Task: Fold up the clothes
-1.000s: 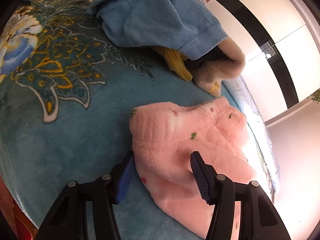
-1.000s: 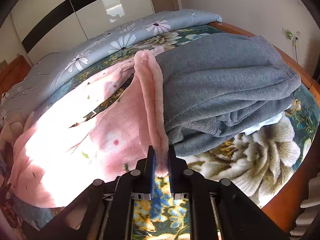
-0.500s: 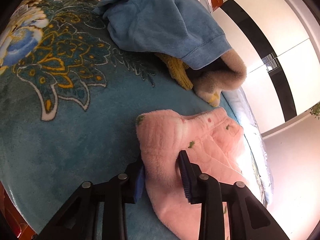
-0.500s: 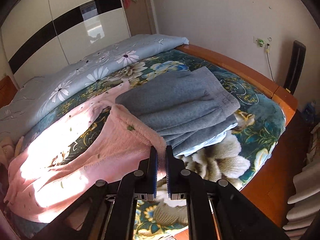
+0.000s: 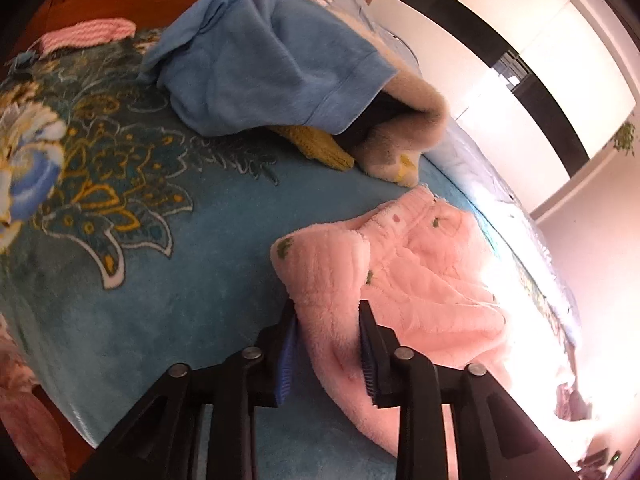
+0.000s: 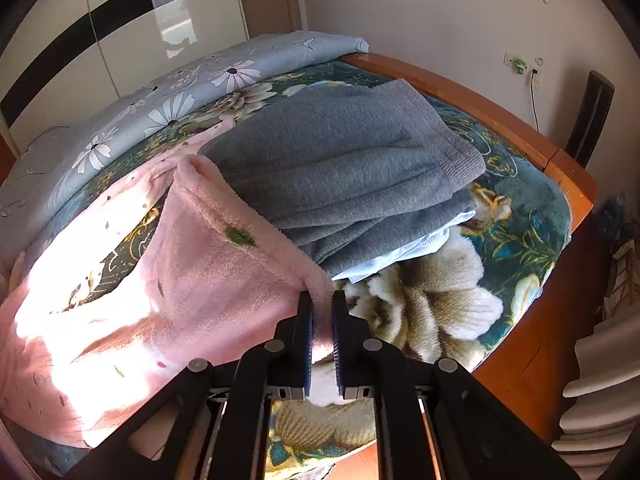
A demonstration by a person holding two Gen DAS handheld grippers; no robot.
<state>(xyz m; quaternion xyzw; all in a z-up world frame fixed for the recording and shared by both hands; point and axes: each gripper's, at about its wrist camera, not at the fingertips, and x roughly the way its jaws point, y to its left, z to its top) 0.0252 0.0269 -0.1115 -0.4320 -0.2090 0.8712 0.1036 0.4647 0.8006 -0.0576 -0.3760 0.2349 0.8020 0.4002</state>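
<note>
Low centre of the left wrist view, left gripper (image 5: 327, 344) pinches a thick fold of the pink fleece (image 5: 400, 280), blue-padded fingers (image 5: 286, 360) pressed in on both sides of the bunched edge. Fleece spreads from centre to lower right of that frame, over the teal floral blanket (image 5: 120, 260); right part blown out by sunlight. Upper centre: blue garment (image 5: 272, 64) heaped over a yellow knit piece (image 5: 316, 144) and a beige fluffy item (image 5: 404, 128), all well apart from the fleece. Pink-white striped cloth (image 5: 88, 34) at upper left by the wooden bed frame.

Low centre of the right wrist view, right gripper (image 6: 322, 340) has fingers nearly together, clamping another edge of the pink fleece (image 6: 192, 272). Fleece runs from the gripper to the left and lower left of the frame, partly lifted, with the blanket (image 6: 520, 232) showing through a gap beneath. Grey folded pile (image 6: 348, 172) sits centre frame, touching the fleece's raised edge; a pale blue piece (image 6: 416, 248) sticks out from under it. Daisy-print quilt (image 6: 180, 92) lies along upper left. Wooden bed frame (image 6: 480, 108) at right; wardrobe (image 6: 120, 32) with dark band behind.
</note>
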